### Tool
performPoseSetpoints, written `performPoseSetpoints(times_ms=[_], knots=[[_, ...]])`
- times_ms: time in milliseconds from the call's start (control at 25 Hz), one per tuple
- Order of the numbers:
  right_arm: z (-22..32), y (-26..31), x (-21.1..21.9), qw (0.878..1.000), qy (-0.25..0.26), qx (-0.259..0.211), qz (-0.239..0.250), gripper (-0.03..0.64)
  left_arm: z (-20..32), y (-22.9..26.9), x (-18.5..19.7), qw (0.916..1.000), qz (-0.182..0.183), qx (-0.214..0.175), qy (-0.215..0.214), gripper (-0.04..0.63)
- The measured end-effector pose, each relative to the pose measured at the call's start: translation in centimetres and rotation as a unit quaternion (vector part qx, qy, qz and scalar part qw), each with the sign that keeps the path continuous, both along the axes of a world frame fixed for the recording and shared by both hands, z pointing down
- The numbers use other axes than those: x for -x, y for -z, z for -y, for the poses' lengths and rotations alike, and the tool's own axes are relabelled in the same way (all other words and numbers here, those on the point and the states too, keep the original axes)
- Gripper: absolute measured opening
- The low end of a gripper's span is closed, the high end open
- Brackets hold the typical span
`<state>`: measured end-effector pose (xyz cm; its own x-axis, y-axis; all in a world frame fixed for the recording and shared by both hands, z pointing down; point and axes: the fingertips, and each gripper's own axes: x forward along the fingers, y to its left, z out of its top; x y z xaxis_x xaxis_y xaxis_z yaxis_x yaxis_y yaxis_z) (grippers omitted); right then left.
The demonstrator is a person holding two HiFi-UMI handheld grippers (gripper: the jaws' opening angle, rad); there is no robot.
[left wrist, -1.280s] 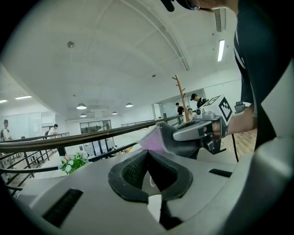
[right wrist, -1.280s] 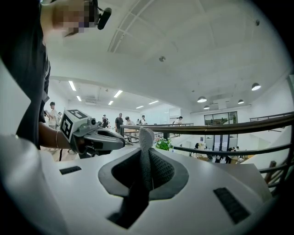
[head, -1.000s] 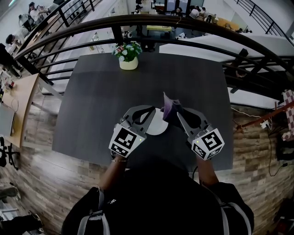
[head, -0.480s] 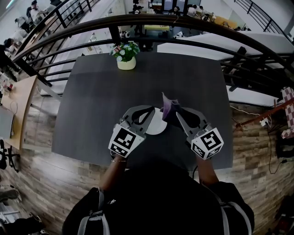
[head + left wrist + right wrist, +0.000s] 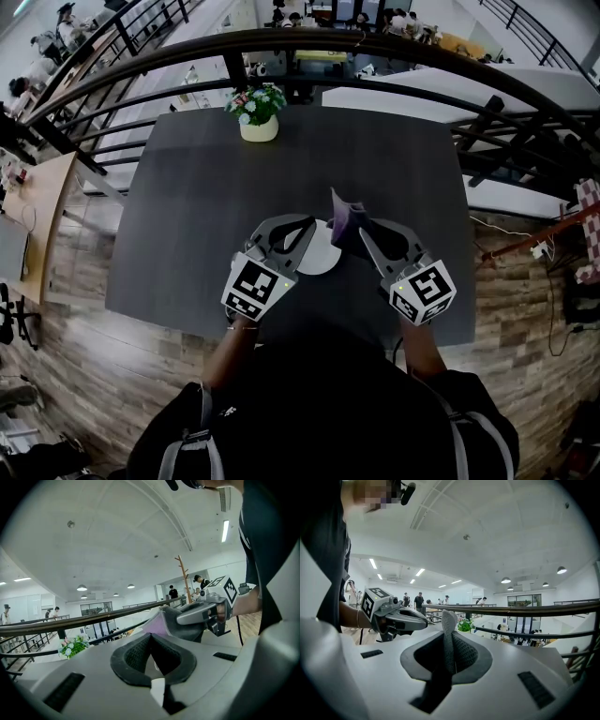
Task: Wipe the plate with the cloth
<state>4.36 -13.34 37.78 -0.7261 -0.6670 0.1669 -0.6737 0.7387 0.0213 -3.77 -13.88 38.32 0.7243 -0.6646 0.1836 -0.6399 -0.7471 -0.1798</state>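
Plate (image 5: 320,257): white, round, smooth, near-centre of the dark matte counter (image 5: 206,187), between both claws. Only a wedge shows, the rest is under the claws, and I can't tell if it is lifted or resting. Left claw (image 5: 307,226) is closed on the plate rim, with a white sliver pinched below the black ribbed pads (image 5: 131,656) in the left gripper view. Right claw (image 5: 362,231) is clamped on the cloth (image 5: 343,221), soft and folded, purple and grey, standing up just right of the plate; contact is unclear. A wide stretch of counter runs to the far edge and a cream flower pot (image 5: 262,129), with a curved dark railing (image 5: 375,45) beyond. The person's body hides the counter's near edge.
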Motion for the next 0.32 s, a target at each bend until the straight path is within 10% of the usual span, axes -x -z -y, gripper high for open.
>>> performPoseSetpoints(times_ms=[320], knots=[[-0.04,0.1,-0.5,1.0,-0.002,0.002,0.001,0.04,0.01,0.16,-0.39,1.0,0.003,0.001,0.002,0.008]])
